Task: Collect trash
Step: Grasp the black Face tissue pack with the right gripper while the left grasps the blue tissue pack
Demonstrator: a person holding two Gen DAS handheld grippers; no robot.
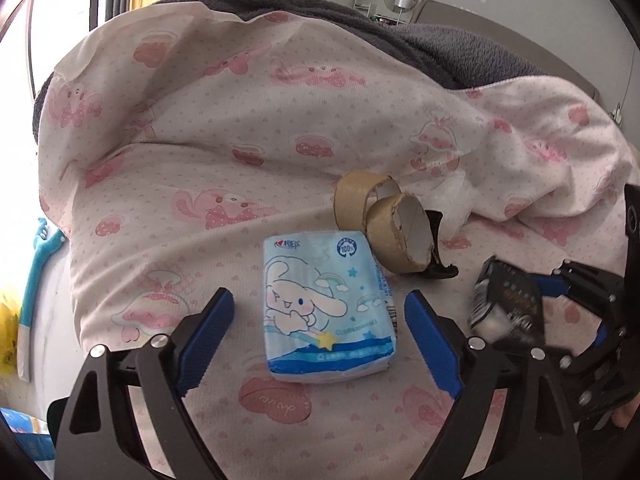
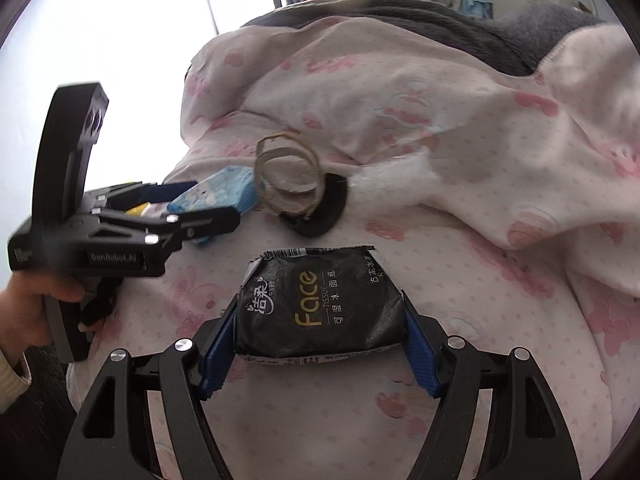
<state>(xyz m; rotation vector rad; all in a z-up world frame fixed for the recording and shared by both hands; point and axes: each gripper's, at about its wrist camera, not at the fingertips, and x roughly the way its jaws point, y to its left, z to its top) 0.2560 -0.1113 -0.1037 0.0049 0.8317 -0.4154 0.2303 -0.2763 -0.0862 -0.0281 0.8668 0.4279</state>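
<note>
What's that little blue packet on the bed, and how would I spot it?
Start at the pink-printed white bedsheet spread over the bed. Near its front, between the open blue pads of the left tool, lies a soft light-blue tissue pack with a white cartoon puppy. Unlike the two brown cardboard tape rings behind it, it is flat, rectangular and plastic-wrapped.

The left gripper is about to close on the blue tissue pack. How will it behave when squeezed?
The blue tissue pack looks soft, so it will probably dent between the left gripper's open jaws. Its glossy wrap may slip. It seems light and lies flat, unlikely to roll.
</note>
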